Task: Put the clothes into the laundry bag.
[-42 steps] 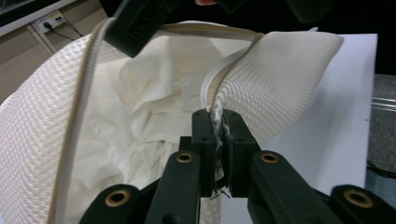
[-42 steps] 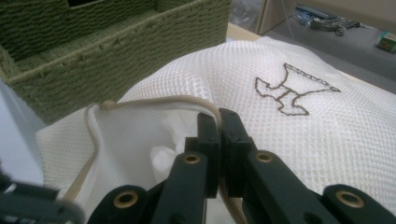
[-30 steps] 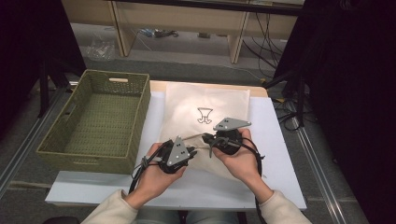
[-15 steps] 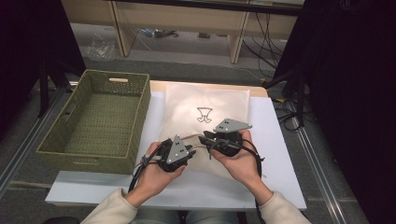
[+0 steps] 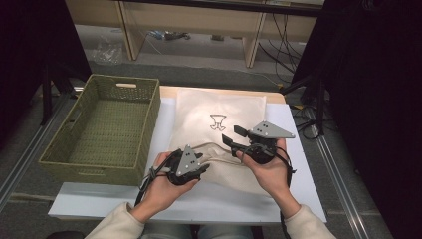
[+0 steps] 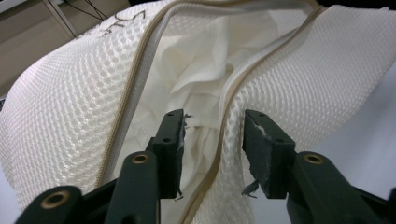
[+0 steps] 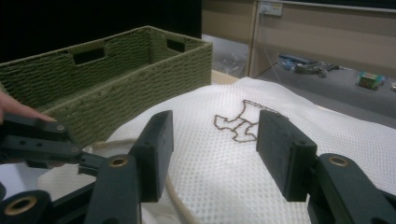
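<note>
**Now at the mesh bag's open zip**

I have my left gripper (image 6: 212,140) spread wide, straddling the zip edge of the mesh bag (image 5: 219,107) on the table; white cloth (image 6: 196,60) sits inside. My right gripper (image 7: 215,149) hovers agape above it. The green basket (image 5: 107,124) stands just beside.

I'm working in what looks like a lab or recording room: my desk (image 5: 298,199) sits between dark curtains (image 5: 383,99), with loose cables (image 5: 278,45) trailing on the grey floor (image 5: 209,74) behind it, under a long plain wooden bench (image 5: 199,20).
</note>
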A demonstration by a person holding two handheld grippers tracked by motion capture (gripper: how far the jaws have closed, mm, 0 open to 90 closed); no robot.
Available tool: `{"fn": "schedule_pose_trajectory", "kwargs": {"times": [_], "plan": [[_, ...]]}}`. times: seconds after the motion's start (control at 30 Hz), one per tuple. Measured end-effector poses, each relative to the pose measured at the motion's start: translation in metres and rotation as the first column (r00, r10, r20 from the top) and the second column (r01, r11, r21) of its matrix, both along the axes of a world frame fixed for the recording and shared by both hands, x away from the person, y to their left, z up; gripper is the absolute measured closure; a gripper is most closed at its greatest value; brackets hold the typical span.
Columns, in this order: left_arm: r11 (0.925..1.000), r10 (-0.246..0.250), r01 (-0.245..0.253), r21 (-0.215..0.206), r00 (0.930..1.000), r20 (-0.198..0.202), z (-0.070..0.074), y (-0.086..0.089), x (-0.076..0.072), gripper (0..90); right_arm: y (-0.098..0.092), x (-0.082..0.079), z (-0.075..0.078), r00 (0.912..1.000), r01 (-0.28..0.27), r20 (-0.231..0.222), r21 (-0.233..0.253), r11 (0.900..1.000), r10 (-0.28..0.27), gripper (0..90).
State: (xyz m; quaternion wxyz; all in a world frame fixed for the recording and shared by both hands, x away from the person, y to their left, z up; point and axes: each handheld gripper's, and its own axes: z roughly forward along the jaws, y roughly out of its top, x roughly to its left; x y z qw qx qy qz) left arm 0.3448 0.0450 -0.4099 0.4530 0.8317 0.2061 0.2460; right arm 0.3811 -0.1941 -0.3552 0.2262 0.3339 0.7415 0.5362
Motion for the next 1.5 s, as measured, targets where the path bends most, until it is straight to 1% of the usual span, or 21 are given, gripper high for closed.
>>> {"fn": "schedule_pose_trajectory", "kwargs": {"times": [0.03,0.1,0.13,0.17,0.2,0.23,0.3,0.47,0.6,0.63,0.67,0.87,1.03,1.1,1.2,1.23,1.27,1.3,1.37,1.4,1.5], "plan": [[0.9998,0.007,-0.007,-0.018,1.0,-0.001,0.001,-0.001,-0.002,56.2,-0.001,0.0,0.0,0.9998,0.006,-0.016,0.009,1.0,-0.005,46.8],[0.9998,0.006,-0.006,-0.016,0.9999,0.015,0.003,0.001,-0.004,54.6,-0.004,0.001,-0.001,0.9997,0.012,-0.022,0.006,1.0,-0.012,46.5],[1.0,0.003,-0.002,-0.008,0.9999,0.013,0.004,0.002,-0.005,53.9,-0.005,0.003,-0.002,0.9999,0.008,-0.007,-0.003,1.0,-0.008,46.5],[0.9997,0.006,-0.005,-0.022,0.9998,0.018,0.004,0.002,-0.006,53.0,-0.005,0.002,-0.003,0.9997,0.011,-0.022,0.002,1.0,-0.011,46.5],[0.9997,0.004,-0.003,-0.023,0.9997,0.024,0.003,0.004,-0.006,52.4,-0.007,0.003,-0.003,0.9997,0.026,-0.002,-0.019,0.999,-0.026,46.5],[0.9998,0.004,-0.004,-0.019,0.9997,0.024,0.003,0.005,-0.006,51.9,-0.006,0.003,-0.005,0.9996,0.019,-0.021,0.007,1.0,-0.019,46.5],[0.9994,0.013,-0.013,-0.033,0.9998,0.017,0.002,0.006,-0.008,50.8,-0.006,0.003,-0.006,0.9991,0.026,-0.032,0.002,1.0,-0.026,46.5],[0.9995,0.006,-0.005,-0.031,0.9996,0.028,0.004,0.01,-0.009,47.5,-0.008,0.005,-0.006,0.9998,0.016,-0.014,-0.013,1.0,-0.016,46.5],[0.9973,0.029,-0.027,-0.068,0.9993,0.024,0.007,0.015,-0.013,41.5,-0.008,0.004,-0.006,0.9994,0.025,-0.024,-0.016,1.0,-0.026,46.3],[0.997,0.03,-0.028,-0.073,0.9991,0.029,0.008,0.016,-0.014,39.7,-0.01,0.004,-0.006,0.9993,0.036,-0.007,-0.032,0.999,-0.036,46.3],[0.9971,0.03,-0.028,-0.071,0.9988,0.038,0.009,0.019,-0.015,38.4,-0.009,0.003,-0.006,0.9991,0.035,-0.025,-0.019,0.999,-0.035,46.3],[0.988,0.088,-0.082,-0.131,0.9951,0.045,0.014,0.038,-0.019,34.2,-0.011,0.004,-0.006,0.999,0.039,-0.023,-0.023,0.999,-0.039,46.2],[0.981,0.13,-0.124,-0.149,0.9909,0.033,0.014,0.054,-0.019,34.0,-0.012,0.004,-0.008,0.9983,0.056,-0.017,-0.041,0.998,-0.056,46.1],[0.98,0.14,-0.133,-0.147,0.9897,0.032,0.013,0.06,-0.019,33.5,-0.011,0.004,-0.01,0.9983,0.049,-0.03,-0.018,0.999,-0.049,46.1],[0.9754,0.154,-0.148,-0.163,0.9877,0.026,0.011,0.066,-0.021,33.0,-0.014,0.004,-0.01,0.9975,0.066,-0.023,-0.052,0.996,-0.067,46.1],[0.9752,0.159,-0.153,-0.161,0.9868,0.029,0.01,0.068,-0.021,32.8,-0.014,0.004,-0.011,0.9975,0.069,-0.014,-0.038,0.997,-0.069,46.1],[0.9745,0.16,-0.154,-0.163,0.9867,0.027,0.01,0.07,-0.021,32.7,-0.014,0.003,-0.011,0.9973,0.065,-0.033,-0.025,0.998,-0.066,46.1],[0.9759,0.152,-0.145,-0.163,0.9879,0.033,0.009,0.072,-0.02,31.8,-0.016,0.004,-0.011,0.9982,0.055,-0.022,-0.034,0.998,-0.056,46.0],[0.9732,0.16,-0.152,-0.172,0.9865,0.034,0.009,0.075,-0.021,30.5,-0.016,0.002,-0.012,0.9967,0.076,-0.028,-0.013,0.997,-0.076,45.9],[0.9716,0.163,-0.154,-0.18,0.9861,0.035,0.009,0.076,-0.021,29.9,-0.018,0.004,-0.011,0.9982,0.057,-0.016,-0.029,0.998,-0.057,45.8],[0.9672,0.183,-0.173,-0.187,0.9825,0.037,0.01,0.081,-0.02,28.7,-0.02,0.002,-0.012,0.997,0.068,-0.035,-0.013,0.998,-0.069,45.7]]}}
